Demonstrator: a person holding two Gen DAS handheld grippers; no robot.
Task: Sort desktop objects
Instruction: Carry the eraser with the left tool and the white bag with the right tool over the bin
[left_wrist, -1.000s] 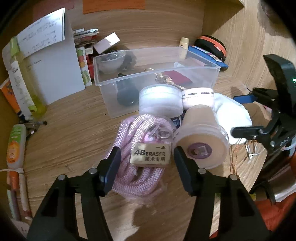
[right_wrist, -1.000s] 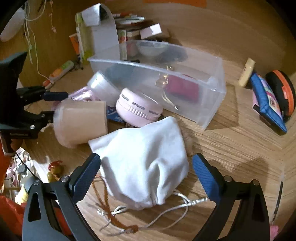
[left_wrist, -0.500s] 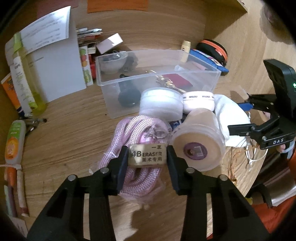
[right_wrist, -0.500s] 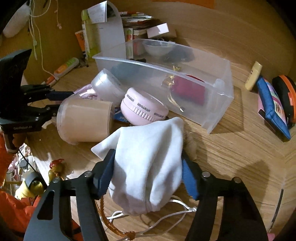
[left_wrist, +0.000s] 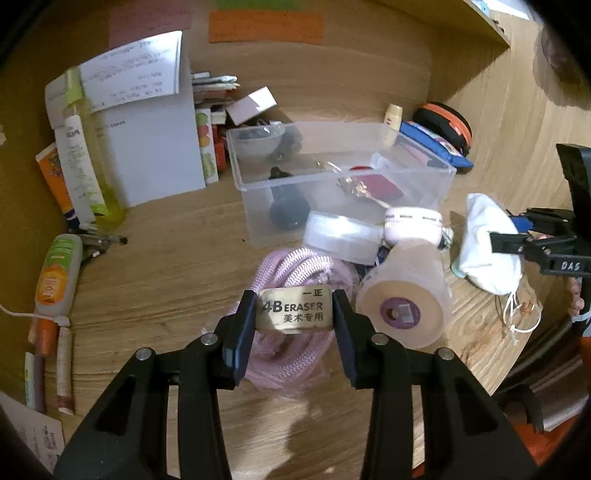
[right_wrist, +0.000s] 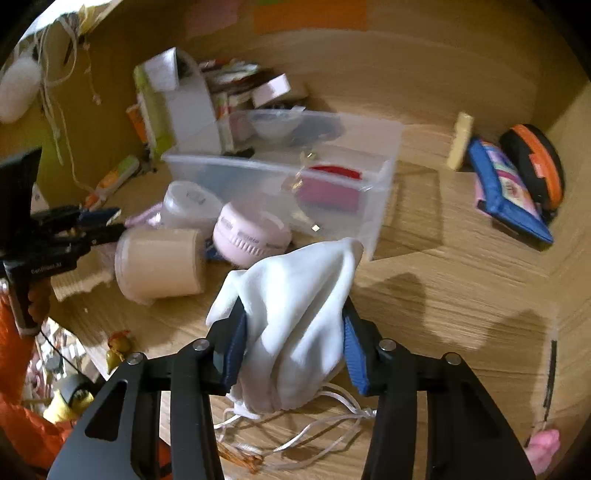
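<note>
While the left gripper (left_wrist: 294, 312) has its jaws clenched on the two short ends of the eraser (left_wrist: 294, 309), the block sits squarely between the pads with its printed "4B ERASER" face turned up. It is held over the pink coiled rope (left_wrist: 295, 354), which lies on the wooden bench (left_wrist: 159, 280); whether the eraser still touches the rope cannot be told. Just to the right of the rope lies a beige roll (left_wrist: 404, 306) on its side, and beyond them stands the clear plastic bin (left_wrist: 421, 184).

The right gripper (right_wrist: 291, 345) has the white drawstring pouch (right_wrist: 295, 314) bunched between its blue pads, and its jaws are closing on the cloth, which is already pinched from both sides. The pouch's upper part rises above and past the jaws toward the bin (right_wrist: 384, 206), while its cords (right_wrist: 314, 435) trail beneath onto the bench. A pink round case (right_wrist: 251, 236) lies just beyond the pouch, against the bin's front wall.
</note>
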